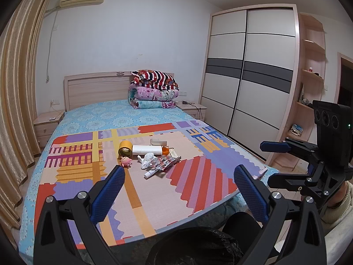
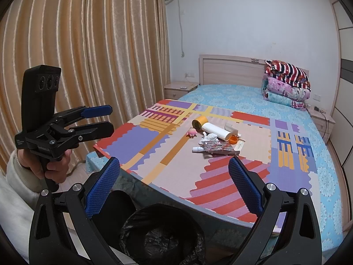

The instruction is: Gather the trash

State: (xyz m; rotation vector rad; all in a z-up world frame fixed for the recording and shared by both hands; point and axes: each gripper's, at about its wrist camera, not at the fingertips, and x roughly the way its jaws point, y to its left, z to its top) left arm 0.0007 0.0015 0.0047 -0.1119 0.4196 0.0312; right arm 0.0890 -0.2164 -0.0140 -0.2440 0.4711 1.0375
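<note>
Left wrist view: the left gripper (image 1: 179,178) hangs spread wide and empty above the near edge of the patterned foam mat (image 1: 198,183), over a bin lined with a black bag (image 1: 194,245). The right gripper (image 2: 174,174), likewise spread with nothing between its blue pads (image 2: 101,187), hovers over the same bin. Farther out, mid-mat, lies the trash heap: crumpled tissue (image 1: 147,159), foil wrappers (image 1: 164,162), a small white tube (image 1: 151,173), an orange cap (image 1: 166,150), a white roll (image 1: 146,149), a yellow tape roll (image 1: 125,148) and a pink toy (image 1: 125,161). Folded quilts (image 1: 154,90) sit by the headboard.
</note>
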